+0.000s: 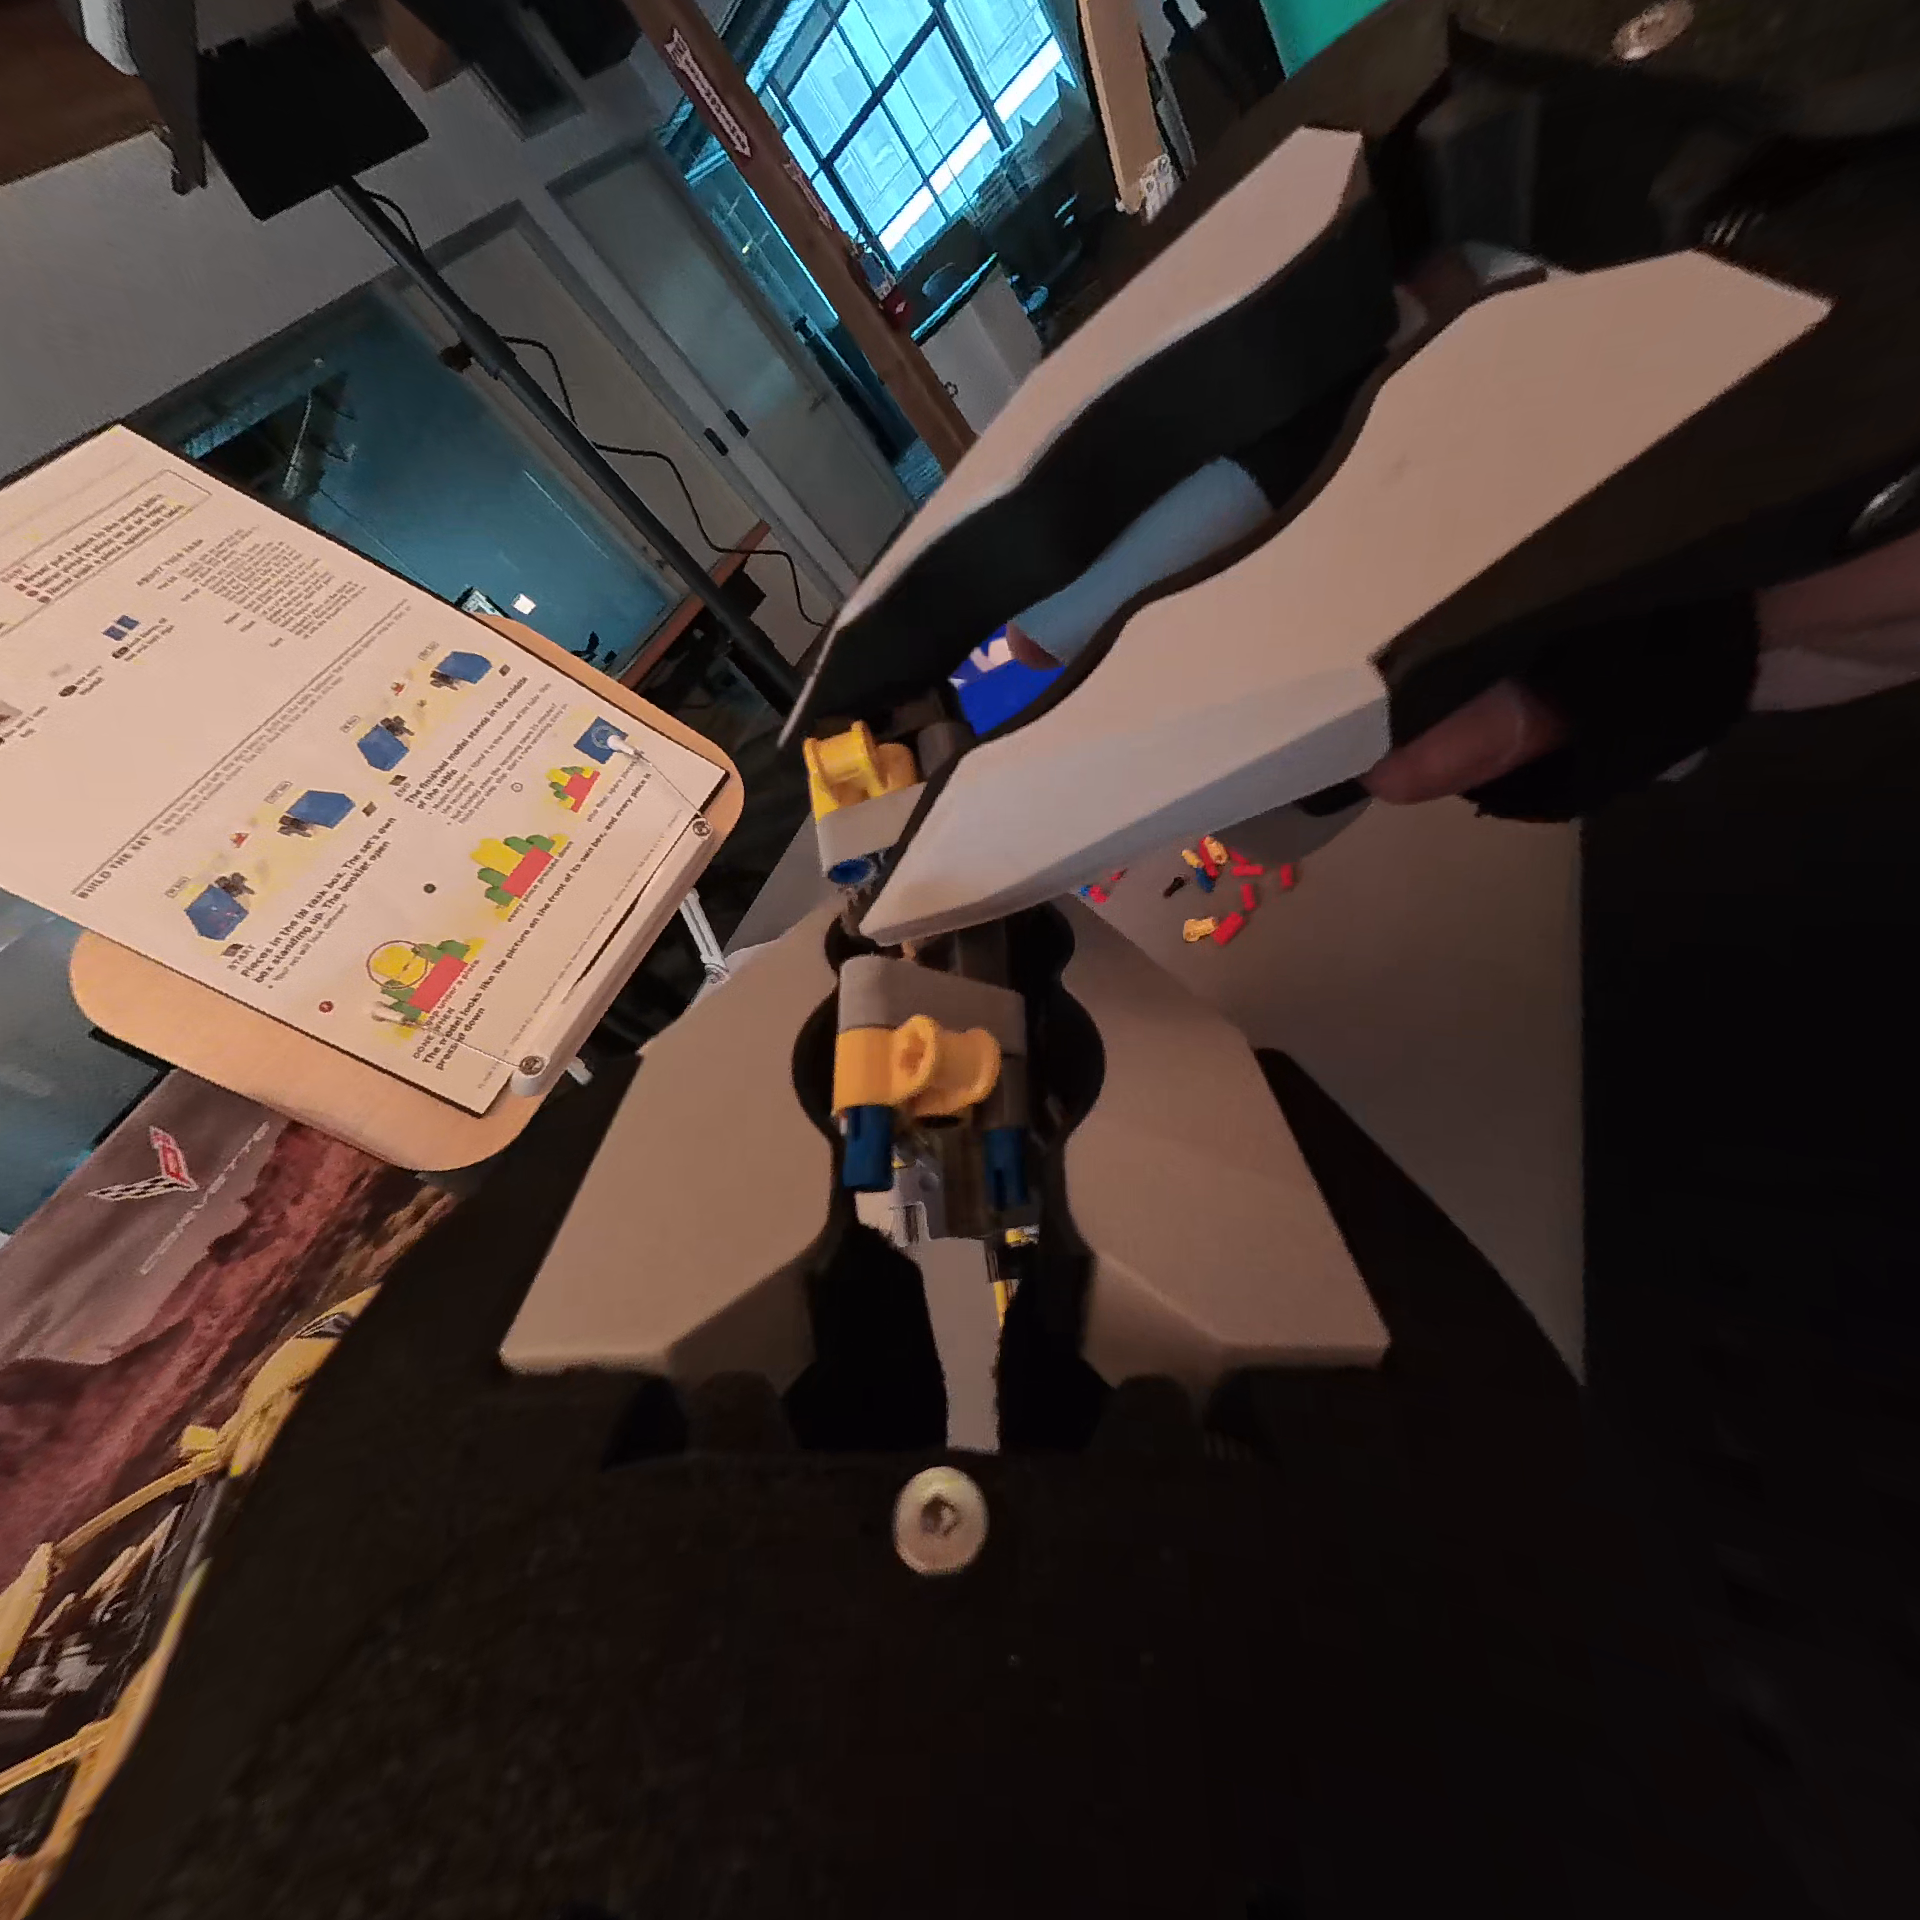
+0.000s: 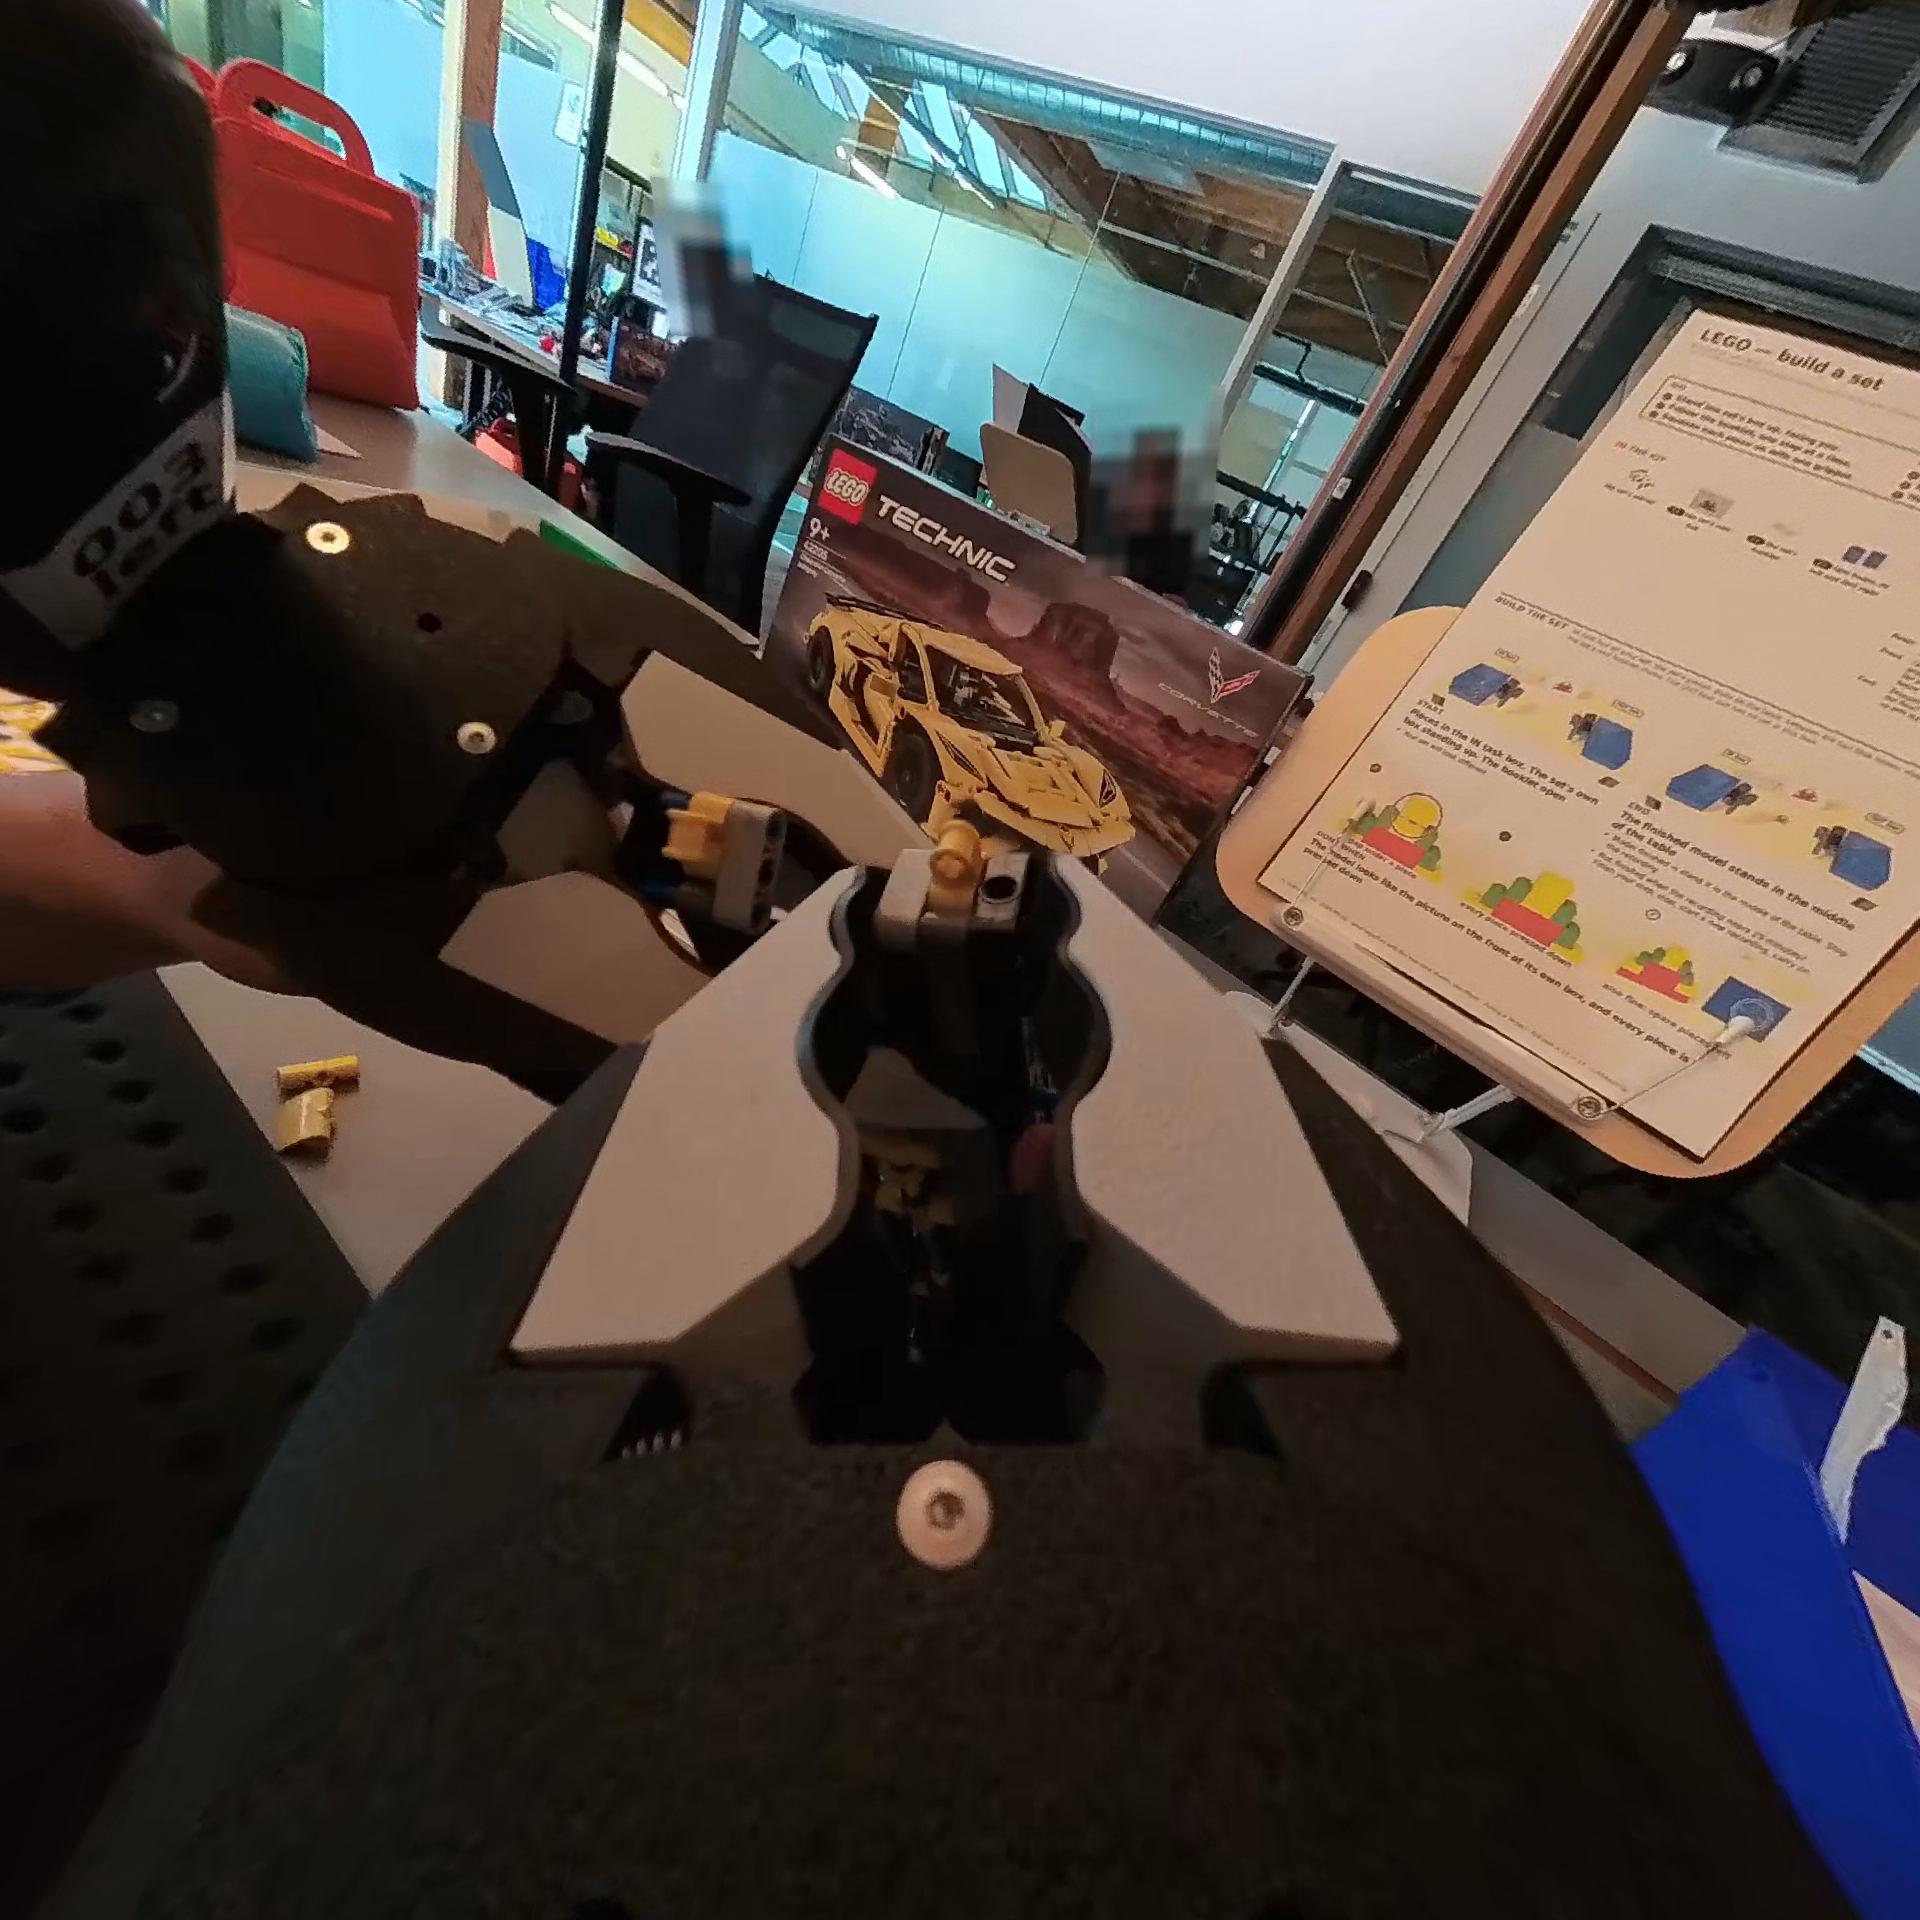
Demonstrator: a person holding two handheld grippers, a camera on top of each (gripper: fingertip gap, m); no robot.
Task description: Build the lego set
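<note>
The left gripper point(image 1: 935, 1049) is pinched on a small lego assembly point(image 1: 925, 1081) of grey beams, a yellow connector and blue pins, held up off the desk. Just beyond it, tip to tip, the right gripper point(image 1: 883, 821) comes in from the upper right, clamped on a second sub-assembly point(image 1: 857, 800) with its own grey beam, yellow connector and blue pin; the two builds sit very close, though whether they touch cannot be told. A gloved hand point(image 1: 1558, 717) grips the right tool.

In the right wrist view, the right gripper point(image 2: 951, 883) nips its grey and yellow piece point(image 2: 956, 873), with the left gripper point(image 2: 727, 862) just to its left. Two loose yellow parts point(image 2: 312, 1096) lie on the desk point(image 2: 436, 1143) toward its left side. A scatter of red, yellow and blue pins point(image 1: 1226, 894) lies farther along the desk. Toward the far edge stands the set's box point(image 2: 1039, 707) showing a yellow car, beside an instruction sheet point(image 2: 1621, 748) on a wooden stand point(image 2: 1351, 675)
</note>
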